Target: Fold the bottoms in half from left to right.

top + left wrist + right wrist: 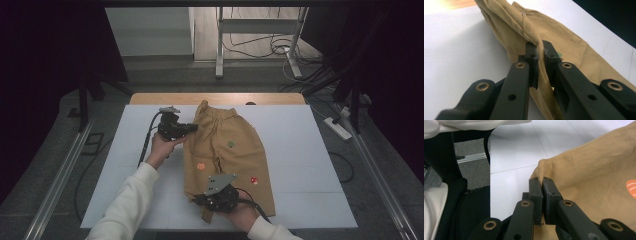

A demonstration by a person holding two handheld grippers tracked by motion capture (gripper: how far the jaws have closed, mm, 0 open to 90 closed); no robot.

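Tan trousers [227, 150] lie flat on the white table [310, 165], waistband at the far edge, legs toward the person. The left claw [192, 127] is closed on a fold of cloth at the waistband's left side; in the left gripper view the fabric [534, 37] runs pinched between the jaws and rises in a ridge. The right claw [200, 201] is closed on the hem corner of the near left leg, where the right gripper view shows the cloth [540, 173] clamped at the jaw tips. The garment looks light, soft and limp: it will likely sag and drape between the two holds, so seams, hems and the waistband are the firmest places to grip. Small embroidered patches [201, 166] mark the front.
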